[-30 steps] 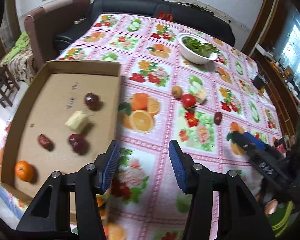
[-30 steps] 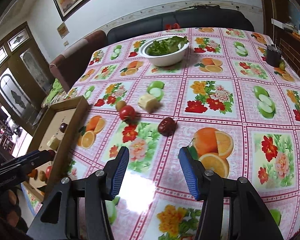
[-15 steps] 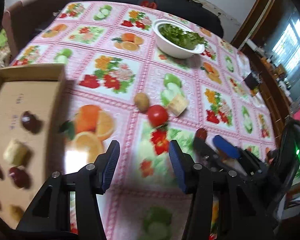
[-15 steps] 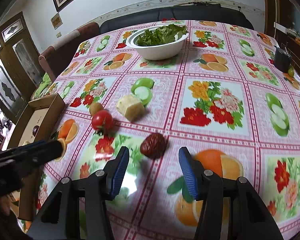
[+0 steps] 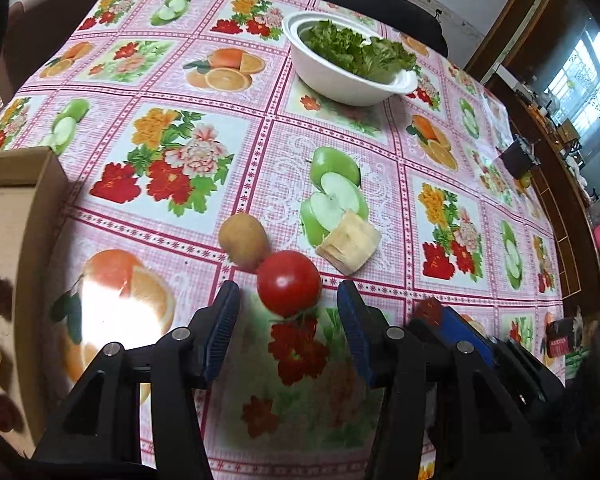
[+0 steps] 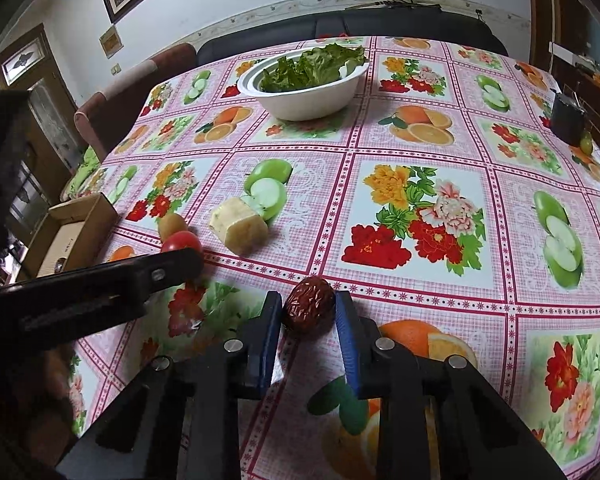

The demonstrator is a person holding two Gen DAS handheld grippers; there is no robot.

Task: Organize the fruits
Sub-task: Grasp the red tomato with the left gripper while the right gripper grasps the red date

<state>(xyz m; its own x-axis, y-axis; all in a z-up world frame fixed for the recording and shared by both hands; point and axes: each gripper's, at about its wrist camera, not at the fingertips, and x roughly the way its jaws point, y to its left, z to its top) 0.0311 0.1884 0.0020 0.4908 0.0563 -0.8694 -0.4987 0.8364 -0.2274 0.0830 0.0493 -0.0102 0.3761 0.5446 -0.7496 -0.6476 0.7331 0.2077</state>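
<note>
Right of the tomato (image 5: 288,282), a date (image 6: 309,309) is being clenched by the right gripper (image 6: 309,330); the released left gripper (image 5: 288,326) is being set around the tomato, which needs grasping next.

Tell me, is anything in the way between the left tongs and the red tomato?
No, nothing visible blocks it. The left tongs are open, and the tomato sits just ahead of the gap. The brown fruit lies behind the tomato, touching it.
</note>
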